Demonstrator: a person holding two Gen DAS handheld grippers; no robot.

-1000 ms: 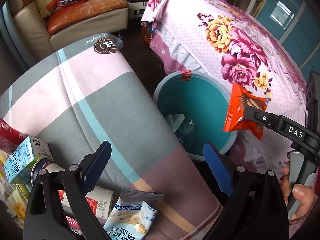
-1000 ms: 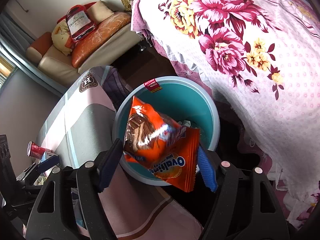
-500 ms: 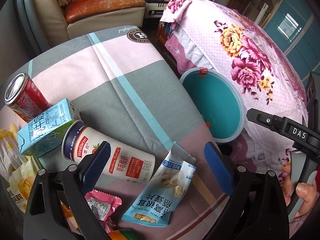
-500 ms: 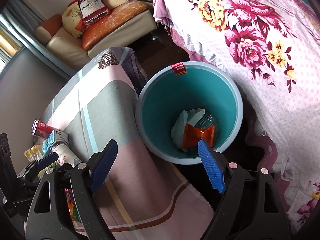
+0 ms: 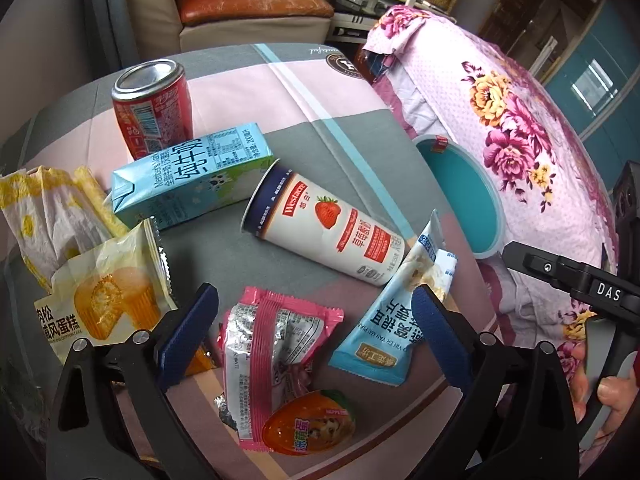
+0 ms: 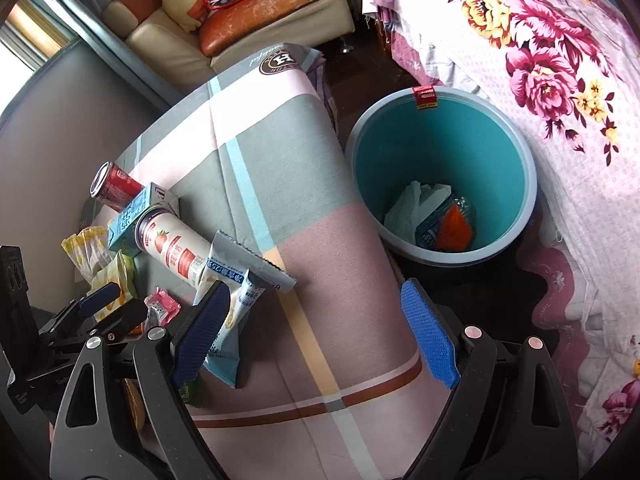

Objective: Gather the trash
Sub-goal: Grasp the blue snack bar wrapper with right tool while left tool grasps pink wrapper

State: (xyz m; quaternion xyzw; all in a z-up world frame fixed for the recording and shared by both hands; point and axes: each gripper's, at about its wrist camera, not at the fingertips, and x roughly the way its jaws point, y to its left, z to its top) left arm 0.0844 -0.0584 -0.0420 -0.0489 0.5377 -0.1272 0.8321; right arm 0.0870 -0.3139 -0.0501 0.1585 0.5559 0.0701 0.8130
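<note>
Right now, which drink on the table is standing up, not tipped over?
The red can. The strawberry cup and the blue milk carton both lie on their sides.

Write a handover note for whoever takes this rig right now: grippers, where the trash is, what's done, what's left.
Left gripper: open, empty, over the pink wrapper.
Right gripper: jaws opening, nothing between them, above the table edge.
Done: orange snack bag lies in the teal bin with crumpled paper.
Left on the table: red can, milk carton, strawberry cup, blue sachet, cake packet, yellow wrappers, jelly cup.
</note>
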